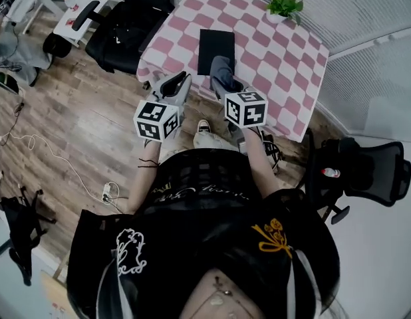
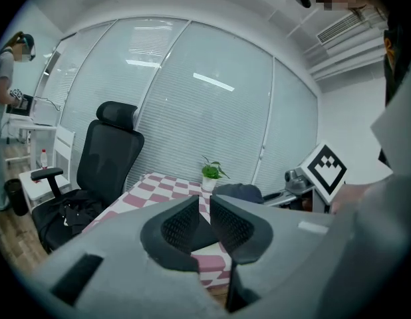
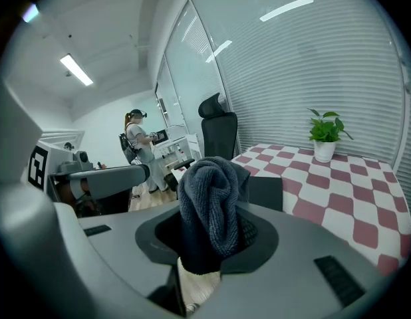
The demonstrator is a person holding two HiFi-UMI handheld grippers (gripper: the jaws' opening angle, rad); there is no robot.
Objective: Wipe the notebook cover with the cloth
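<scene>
A black notebook (image 1: 215,50) lies on the pink-and-white checked table (image 1: 278,58), a potted plant (image 1: 284,4) at its far edge. The right gripper (image 1: 225,84) holds a bunched grey cloth (image 1: 220,67) at the notebook's near end; the left gripper (image 1: 173,84) hangs beside it at the table's near edge

No word, number or brand name can be read in any view. A line of white cursive lettering (image 1: 192,193) runs across the person's black top (image 1: 212,178) in the head view, too small and blurred to make out. The left marker cube (image 1: 155,119) and right marker cube (image 1: 246,109) carry only black-and-white square patterns, not letters or digits.
</scene>
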